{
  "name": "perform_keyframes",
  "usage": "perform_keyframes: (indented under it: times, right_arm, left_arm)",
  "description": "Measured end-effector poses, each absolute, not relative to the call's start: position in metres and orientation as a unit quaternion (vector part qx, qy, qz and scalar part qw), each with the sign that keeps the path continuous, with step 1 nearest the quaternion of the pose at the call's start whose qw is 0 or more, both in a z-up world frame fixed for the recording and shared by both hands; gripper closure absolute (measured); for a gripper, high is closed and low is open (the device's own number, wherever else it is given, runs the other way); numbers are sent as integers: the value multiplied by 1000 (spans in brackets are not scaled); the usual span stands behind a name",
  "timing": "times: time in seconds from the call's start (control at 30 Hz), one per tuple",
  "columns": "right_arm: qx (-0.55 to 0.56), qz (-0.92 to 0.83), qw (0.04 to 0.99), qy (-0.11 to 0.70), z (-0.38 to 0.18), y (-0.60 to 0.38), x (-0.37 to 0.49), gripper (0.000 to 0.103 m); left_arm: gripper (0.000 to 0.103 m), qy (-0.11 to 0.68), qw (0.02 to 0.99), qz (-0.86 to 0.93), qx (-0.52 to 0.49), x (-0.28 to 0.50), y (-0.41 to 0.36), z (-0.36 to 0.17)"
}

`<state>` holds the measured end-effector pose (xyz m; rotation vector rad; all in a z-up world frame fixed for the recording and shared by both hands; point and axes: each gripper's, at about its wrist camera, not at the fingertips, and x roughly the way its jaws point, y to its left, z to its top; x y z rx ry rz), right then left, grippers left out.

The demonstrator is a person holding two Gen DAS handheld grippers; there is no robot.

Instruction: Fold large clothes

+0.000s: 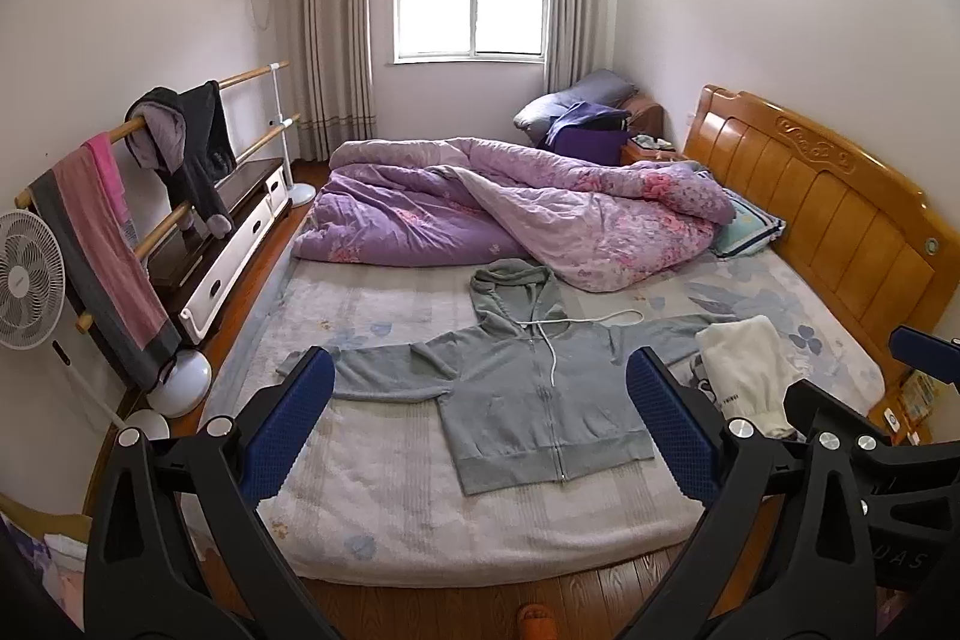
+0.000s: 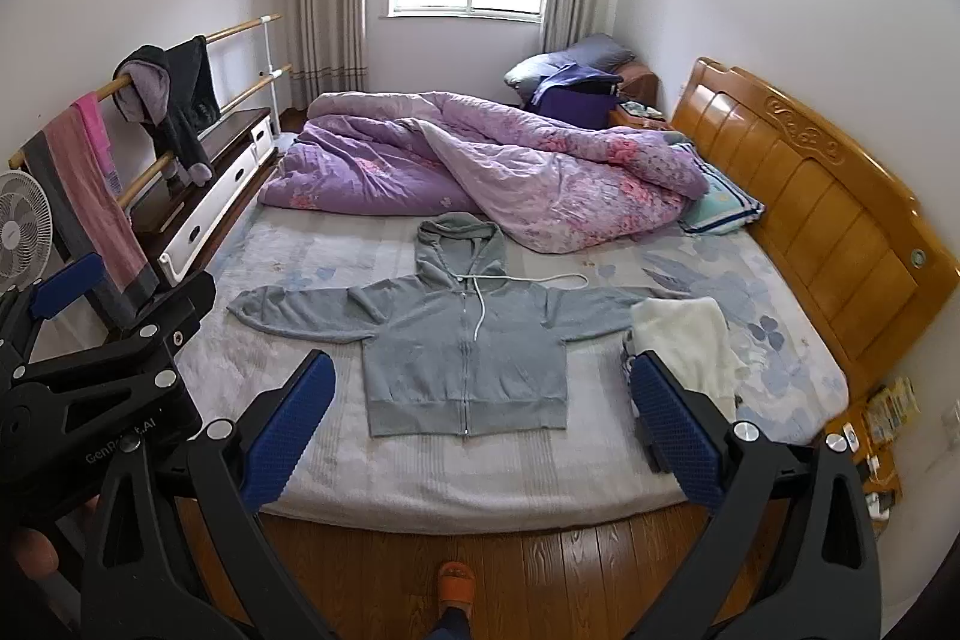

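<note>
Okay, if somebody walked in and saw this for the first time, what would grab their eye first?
Probably the grey zip hoodie spread flat, sleeves out, on the near half of the bed. Behind it a rumpled purple floral quilt is heaped across the far side, and both grippers hang open over the bed's near edge, jaws apart.

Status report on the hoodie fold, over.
Left gripper and right gripper open, empty, short of the bed. Grey hoodie flat, zipped, sleeves out. White garment covers one sleeve end.

both wrist views face bed [image 1: 420,520] from foot side, sharing hoodie [image 2: 462,340].
</note>
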<state>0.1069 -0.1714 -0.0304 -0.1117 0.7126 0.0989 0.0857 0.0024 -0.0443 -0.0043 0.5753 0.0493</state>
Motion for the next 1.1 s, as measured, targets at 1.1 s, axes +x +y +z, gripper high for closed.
perform_keyframes:
  times: [1.1]
  right_arm:
    - [-121,103,846,509,-182,-76,430,8]
  left_arm:
    - [5,444,887,12,-129,415,136,-211]
